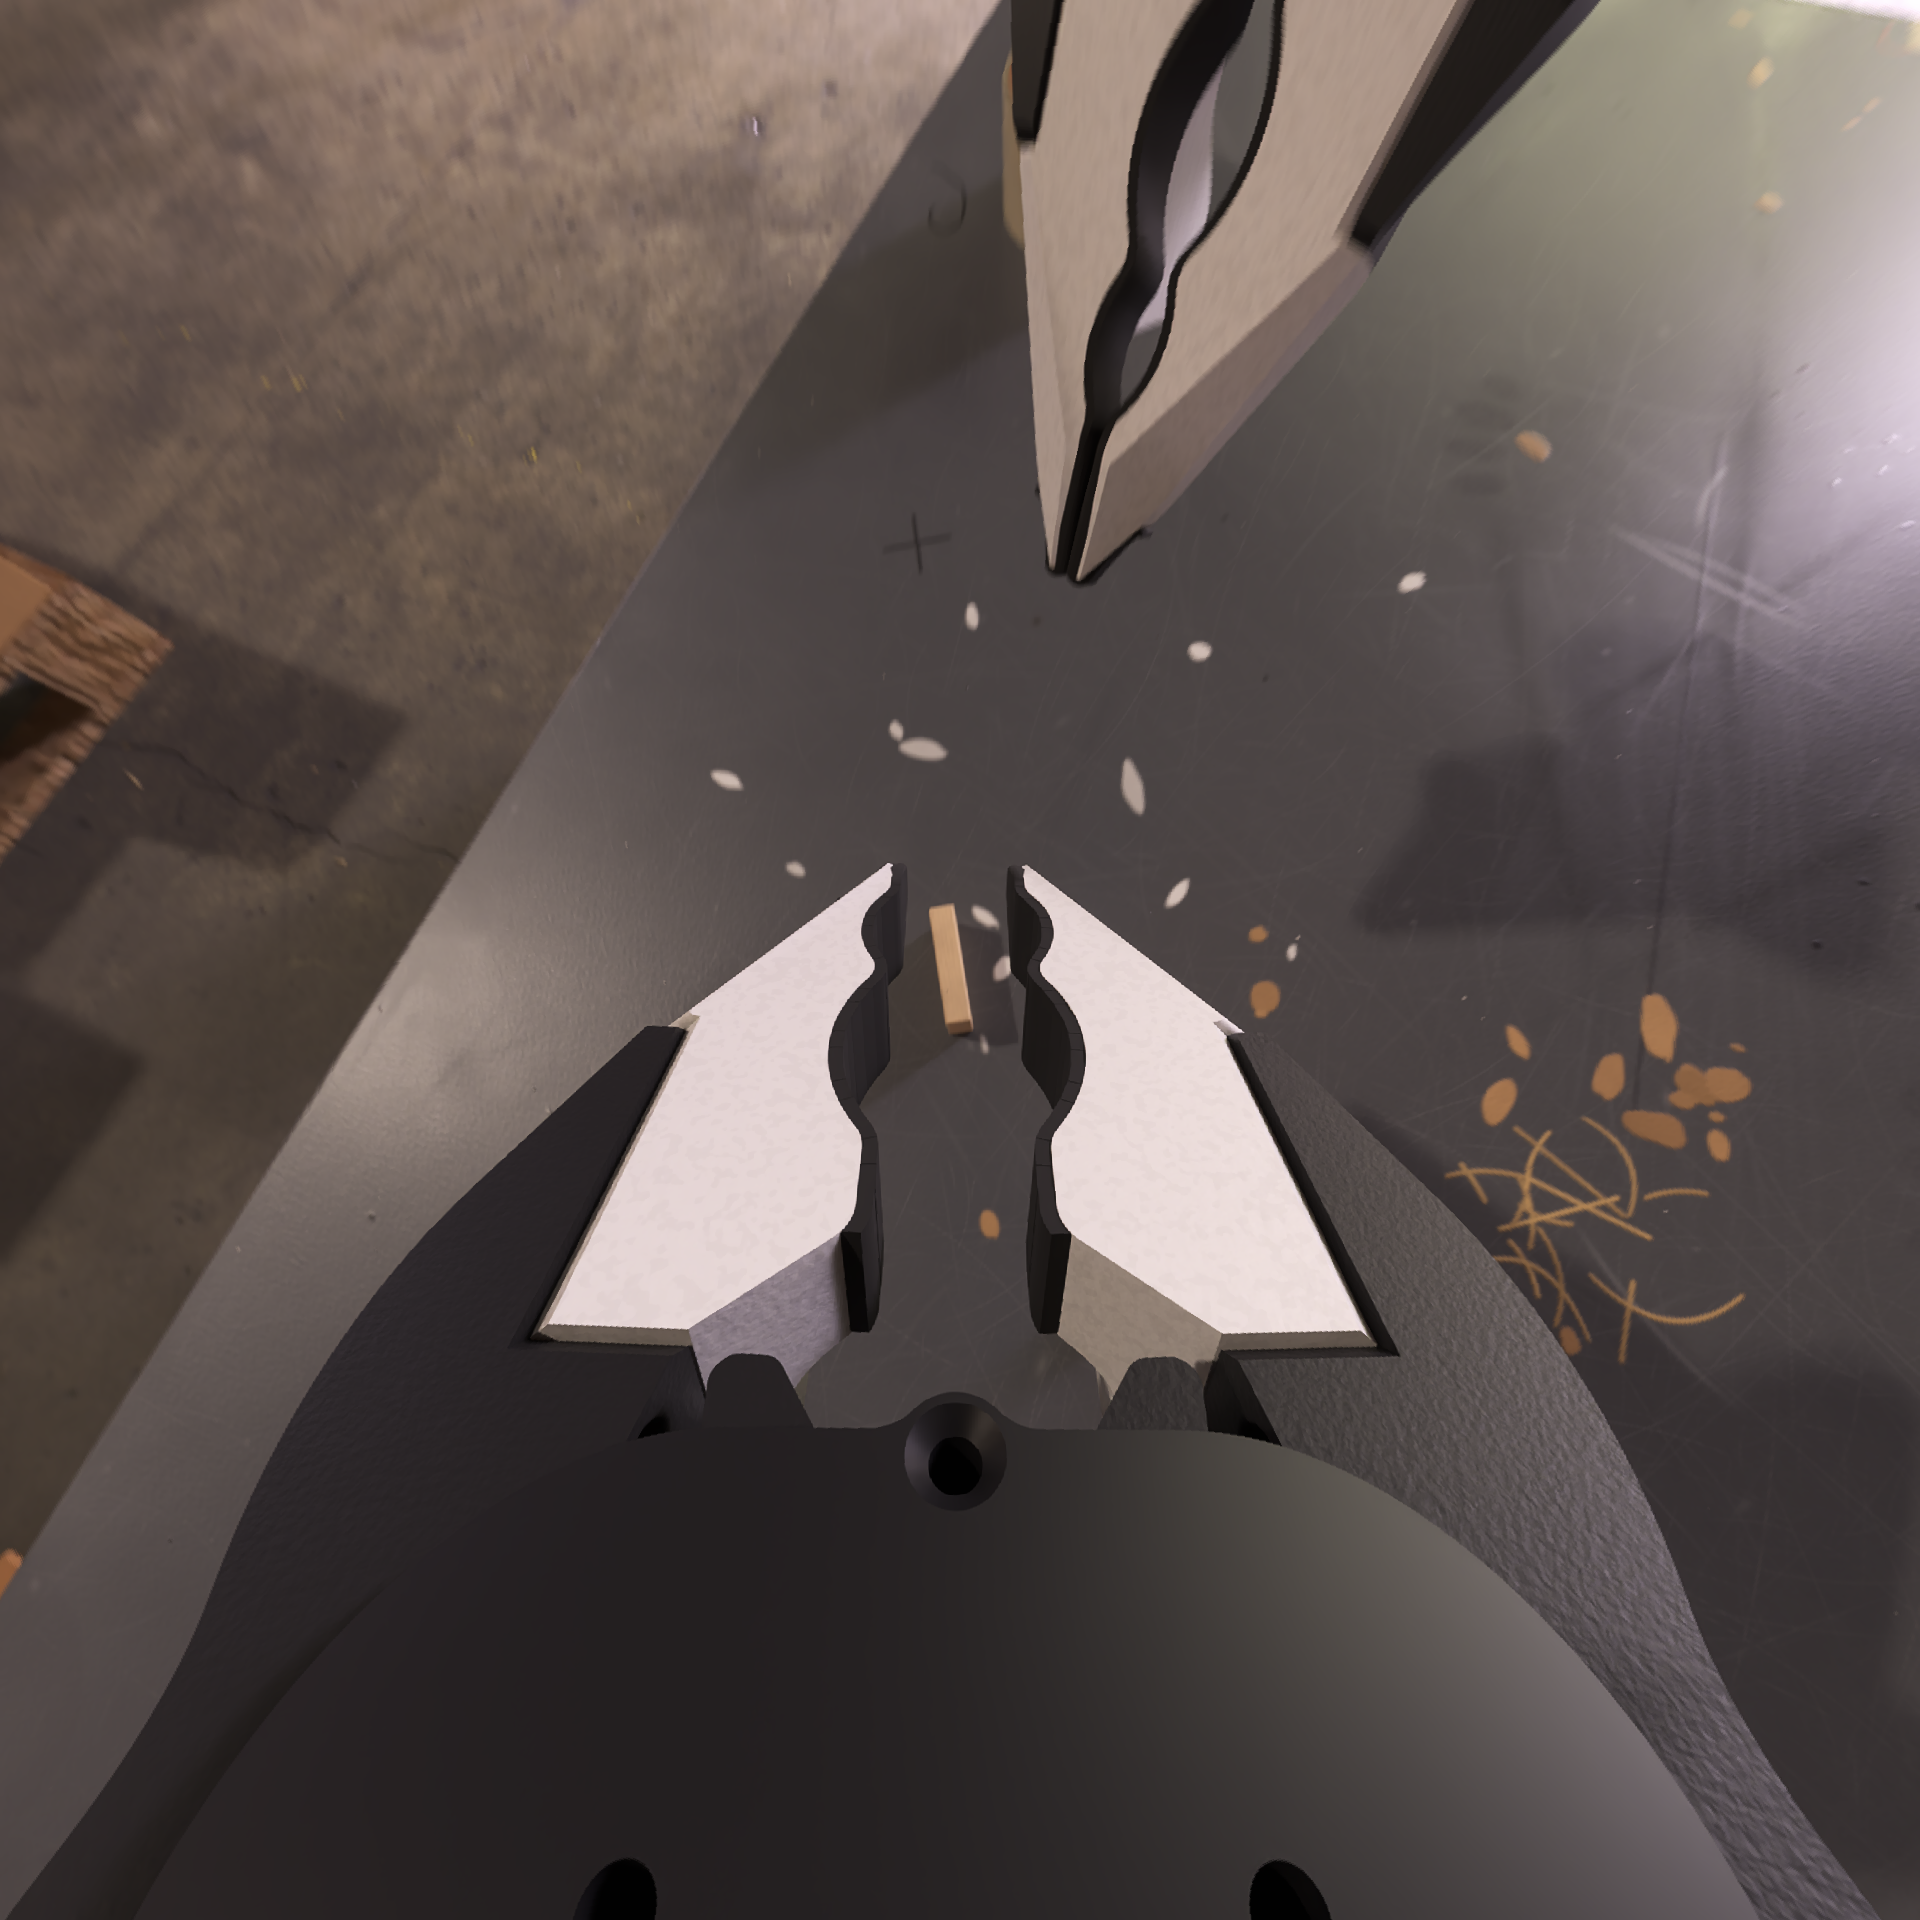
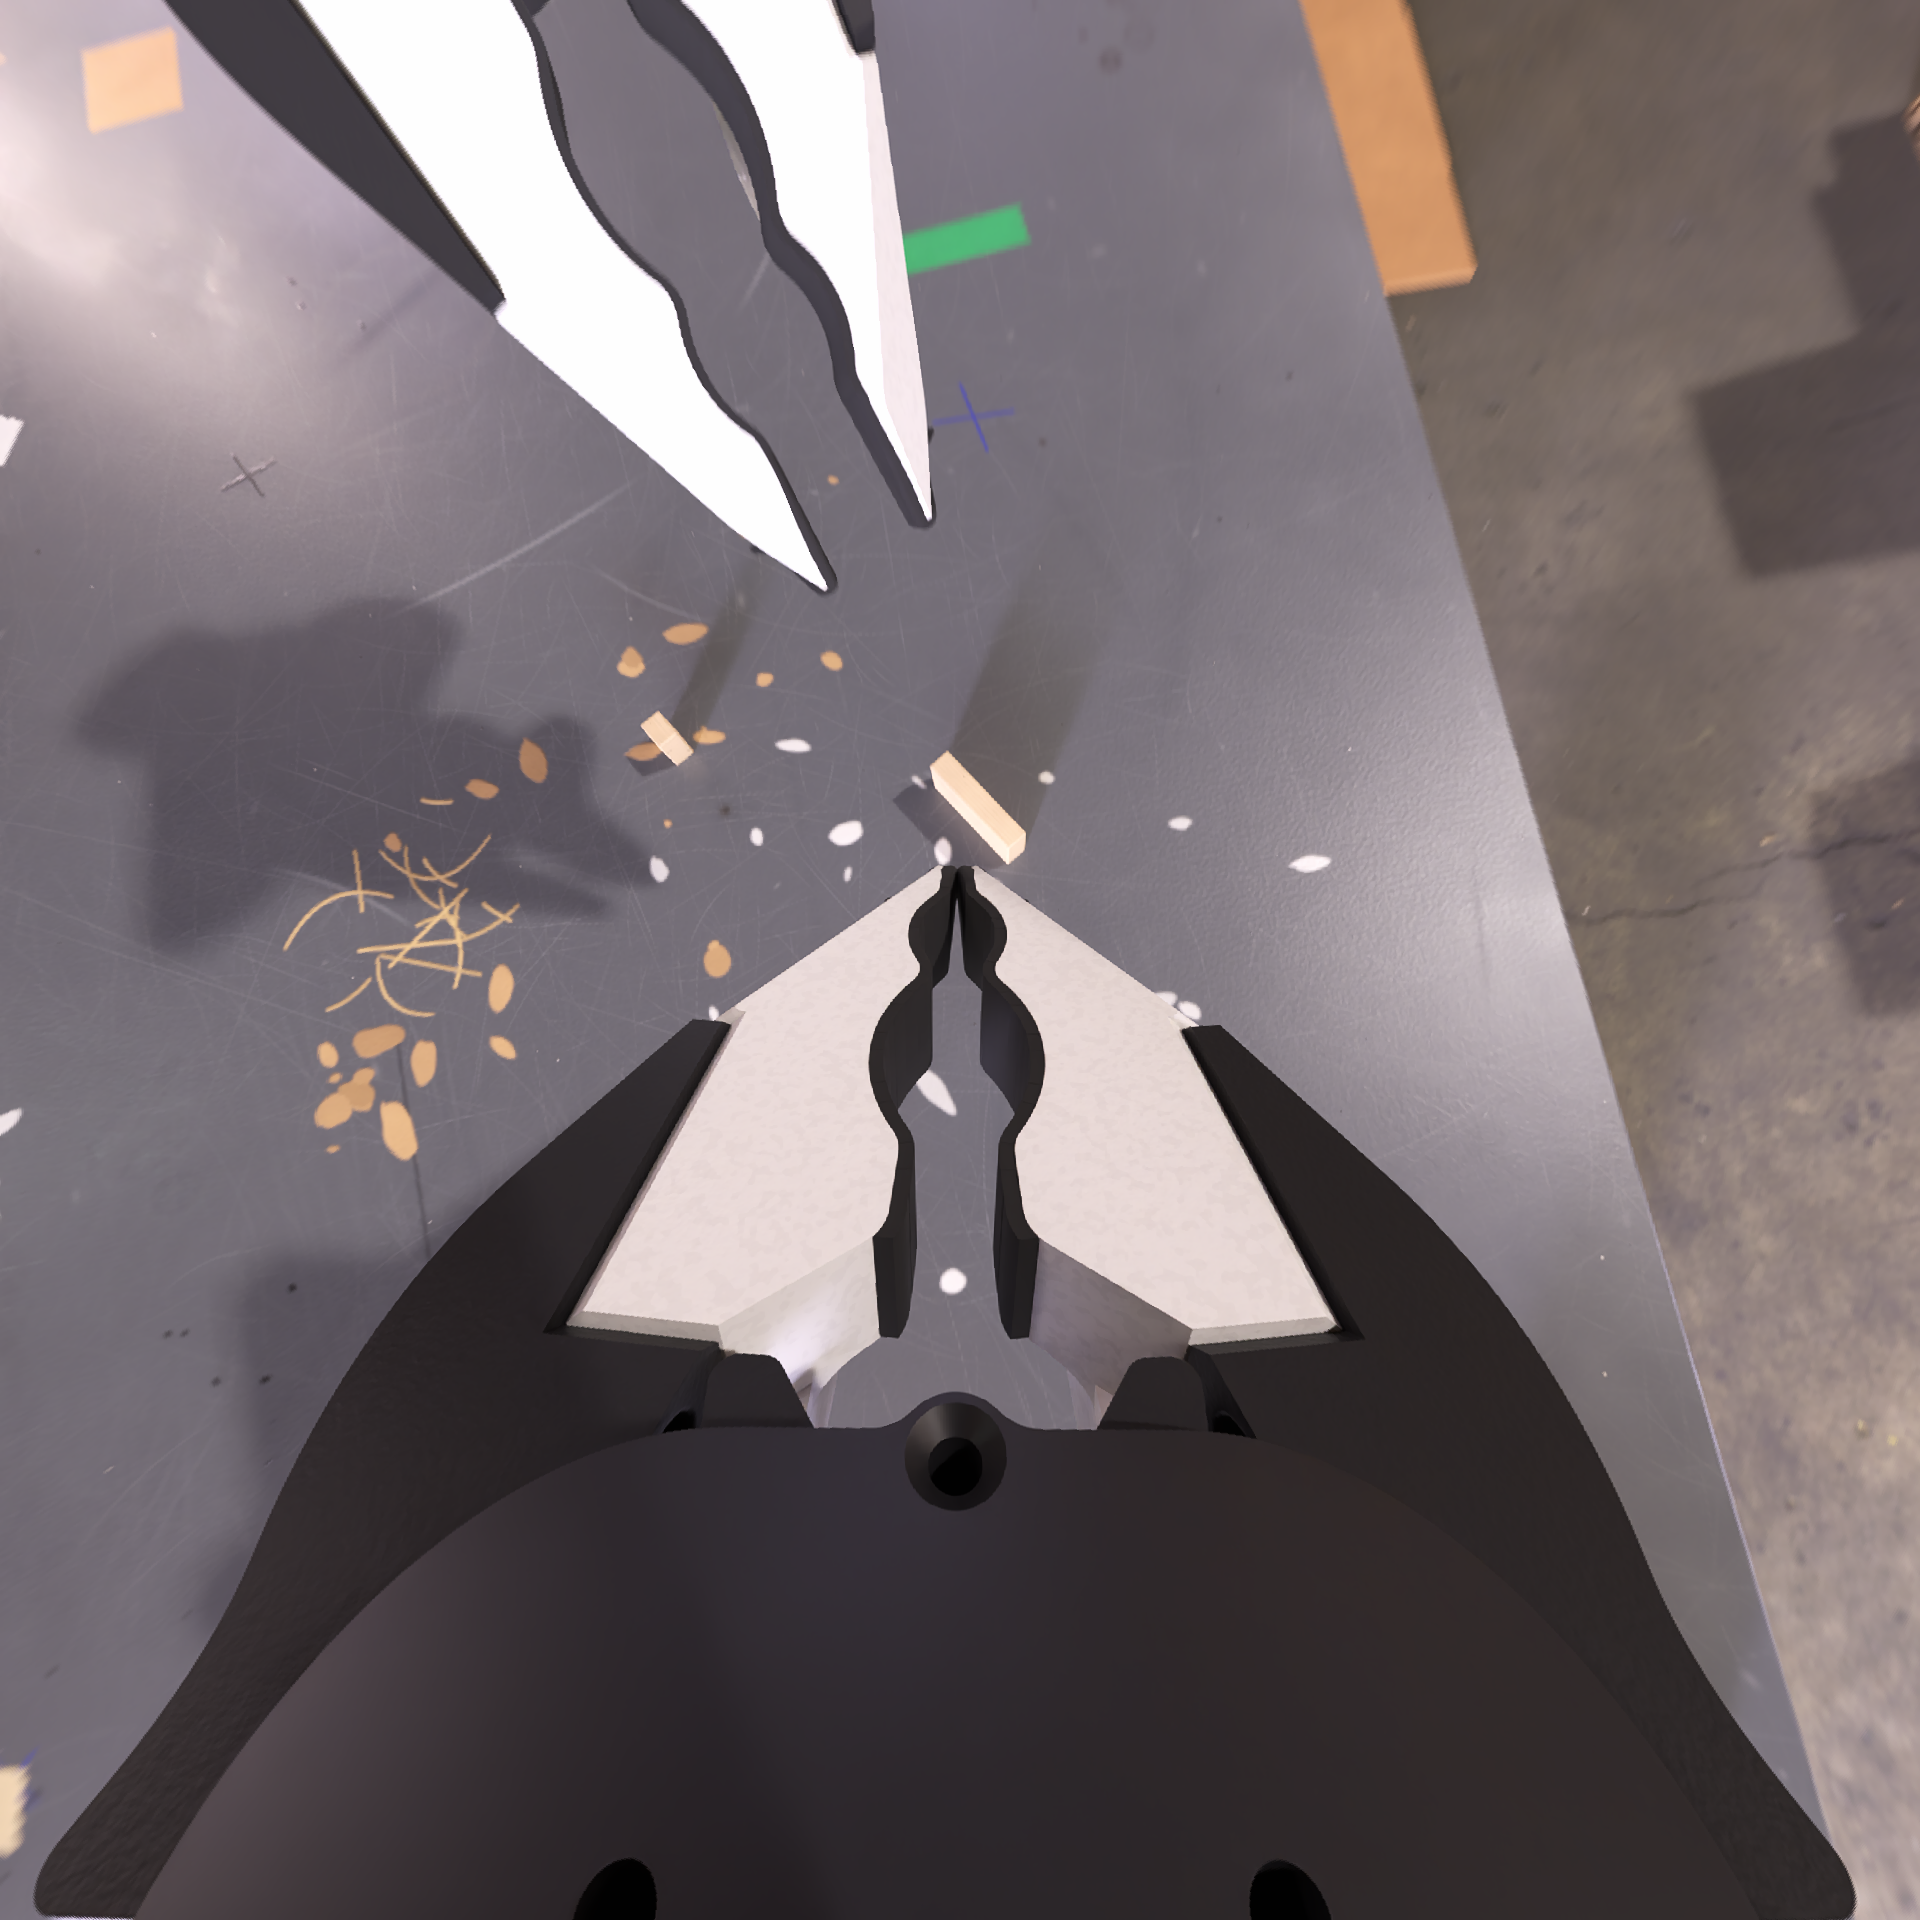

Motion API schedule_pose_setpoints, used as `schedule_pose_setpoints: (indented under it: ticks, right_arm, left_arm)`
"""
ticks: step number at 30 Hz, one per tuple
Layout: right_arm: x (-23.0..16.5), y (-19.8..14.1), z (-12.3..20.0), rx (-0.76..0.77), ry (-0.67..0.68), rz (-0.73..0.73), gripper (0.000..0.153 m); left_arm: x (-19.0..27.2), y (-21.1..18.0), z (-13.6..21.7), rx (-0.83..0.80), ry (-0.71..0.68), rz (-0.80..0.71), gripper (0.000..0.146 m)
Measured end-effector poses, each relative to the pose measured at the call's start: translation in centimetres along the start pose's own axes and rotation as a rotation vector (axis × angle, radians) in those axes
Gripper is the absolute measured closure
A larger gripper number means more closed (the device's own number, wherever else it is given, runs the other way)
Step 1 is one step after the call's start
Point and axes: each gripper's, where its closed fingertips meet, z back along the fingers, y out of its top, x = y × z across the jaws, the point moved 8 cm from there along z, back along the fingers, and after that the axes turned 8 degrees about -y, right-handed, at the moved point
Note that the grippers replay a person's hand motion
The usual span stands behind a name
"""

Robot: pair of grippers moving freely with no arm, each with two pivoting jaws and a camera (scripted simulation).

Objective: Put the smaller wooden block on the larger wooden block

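Note:
In the right wrist view the larger wooden block point(image 2: 977, 808) lies flat on the dark table point(image 2: 1299, 582), just beyond the tips of my shut, empty right gripper point(image 2: 956, 875). The smaller wooden block point(image 2: 667, 738) lies to its left among orange flecks. My left gripper point(image 2: 873, 549) hangs open above and beyond both blocks. In the left wrist view my left gripper point(image 1: 958, 878) is open and empty, raised above a long thin block point(image 1: 951, 982), seemingly the larger one, which shows in the gap between its fingers. The smaller block is hidden there. My right gripper point(image 1: 1070, 566) is shut farther ahead.
Wood shavings point(image 2: 436, 935) and orange and white flecks litter the table. A brown board point(image 2: 1392, 145) lies at the far right edge, near a green strip point(image 2: 966, 239) and a tan square point(image 2: 130, 78). The table edge point(image 1: 623, 727) runs diagonally, with floor and a wooden box point(image 1: 62, 665) beyond.

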Motion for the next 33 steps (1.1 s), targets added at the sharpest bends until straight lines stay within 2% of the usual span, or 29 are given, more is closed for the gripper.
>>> schedule_pose_setpoints:
  ticks: [5,8,11,17,21,30,33]
  right_arm:
    - [-2.5,-2.1,1.2,0.216,-0.043,0.064,0.153]
    - [-4.5,-3.7,2.2,0.283,-0.089,0.096,0.153]
    - [-6.0,-5.6,4.0,0.340,-0.115,0.076,0.153]
    - [-7.6,-9.4,8.1,0.432,-0.152,-0.021,0.153]
    - [-8.5,-11.6,10.3,0.464,-0.174,-0.078,0.153]
    - [-10.7,-15.0,13.2,0.521,-0.211,-0.150,0.153]
    - [-11.0,-15.7,13.4,0.531,-0.217,-0.170,0.153]
  left_arm:
    - [2.7,0.5,1.4,0.052,0.019,-0.065,0.126]
    - [4.8,-1.0,1.9,0.016,0.034,-0.044,0.117]
    - [6.8,-4.3,1.5,-0.059,0.021,0.032,0.108]
    - [7.9,-12.5,-2.8,-0.236,0.078,0.146,0.097]
    - [7.4,-13.6,-4.1,-0.158,0.085,0.190,0.106]
    - [7.6,-13.2,-4.8,-0.178,0.036,0.182,0.135]
    - [7.3,-13.1,-4.8,-0.179,0.028,0.183,0.138]
